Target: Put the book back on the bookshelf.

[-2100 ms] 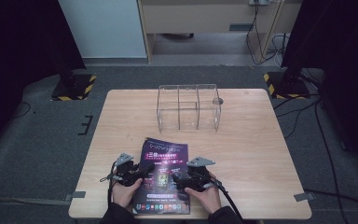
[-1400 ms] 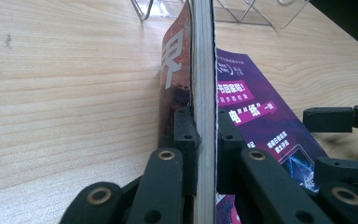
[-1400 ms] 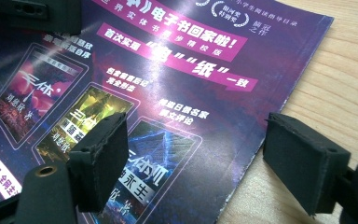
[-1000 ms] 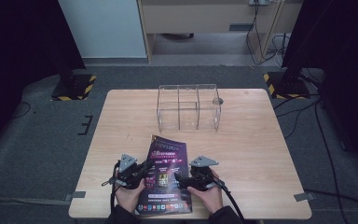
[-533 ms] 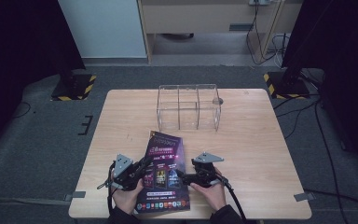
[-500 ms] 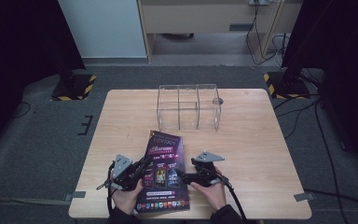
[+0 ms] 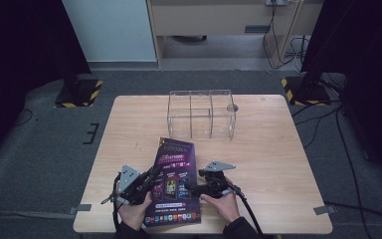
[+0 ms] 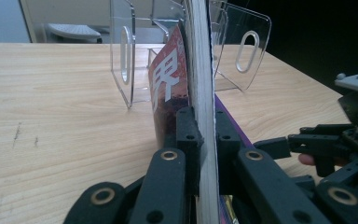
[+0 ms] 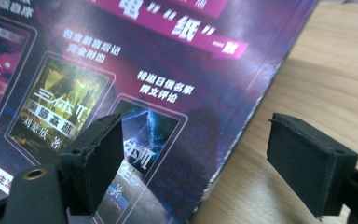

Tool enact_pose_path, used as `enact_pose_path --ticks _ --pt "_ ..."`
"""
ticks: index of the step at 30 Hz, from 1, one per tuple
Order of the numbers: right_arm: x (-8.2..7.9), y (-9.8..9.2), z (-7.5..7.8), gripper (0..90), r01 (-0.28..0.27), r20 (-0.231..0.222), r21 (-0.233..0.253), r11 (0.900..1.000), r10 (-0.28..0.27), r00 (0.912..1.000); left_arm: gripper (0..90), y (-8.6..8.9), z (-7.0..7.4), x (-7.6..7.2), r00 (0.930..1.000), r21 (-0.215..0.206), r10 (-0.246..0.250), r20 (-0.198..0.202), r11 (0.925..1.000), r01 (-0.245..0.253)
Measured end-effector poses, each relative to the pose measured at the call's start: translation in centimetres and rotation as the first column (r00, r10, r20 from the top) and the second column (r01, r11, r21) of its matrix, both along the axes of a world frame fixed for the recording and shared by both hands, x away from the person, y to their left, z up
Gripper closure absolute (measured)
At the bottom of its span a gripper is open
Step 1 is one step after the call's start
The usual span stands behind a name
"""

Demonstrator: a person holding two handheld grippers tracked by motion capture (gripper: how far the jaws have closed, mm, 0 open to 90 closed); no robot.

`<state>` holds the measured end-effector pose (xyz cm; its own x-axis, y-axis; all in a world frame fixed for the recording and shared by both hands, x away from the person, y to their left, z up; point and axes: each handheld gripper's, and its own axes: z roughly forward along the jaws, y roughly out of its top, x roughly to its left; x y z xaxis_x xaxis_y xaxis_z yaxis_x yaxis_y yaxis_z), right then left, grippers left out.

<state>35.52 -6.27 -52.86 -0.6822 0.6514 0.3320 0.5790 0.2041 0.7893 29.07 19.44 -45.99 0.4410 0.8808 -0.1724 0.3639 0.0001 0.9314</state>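
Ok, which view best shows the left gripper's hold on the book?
The left gripper view: its jaws press both sides of the book edge. The high view shows the left gripper at its left side, small. The right gripper view shows the cover.

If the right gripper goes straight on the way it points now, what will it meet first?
Most likely the magazine: the open right gripper straddles its edge, with the cover directly ahead. Depth is hard to judge.

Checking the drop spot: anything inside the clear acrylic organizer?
The clear organizer looks empty: the wooden table shows through its compartments in the high view. In the left gripper view the book, clamped in the left tongs, hides part of it.
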Motion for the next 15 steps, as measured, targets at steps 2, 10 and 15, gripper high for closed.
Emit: enact_pose_path --ticks 2,10,15 --pt "0.09 0.20 -0.26 18.4 -0.020 -0.017 0.004 1.000 0.020 0.9997 84.1 -0.07 0.07 -0.08 1.0000 0.000 -0.003 0.005 1.0000 0.003" --pt "0.41 0.47 -0.81 18.0 -0.059 -0.087 0.058 0.997 0.064 0.9941 84.1 -0.13 0.06 -0.12 1.0000 -0.003 -0.006 0.006 1.0000 0.006" --pt "0.37 0.82 -0.94 23.3 -0.087 -0.131 0.094 0.992 0.099 0.9864 84.1 -0.10 -0.06 -0.07 1.0000 -0.005 -0.006 0.005 1.0000 0.006"
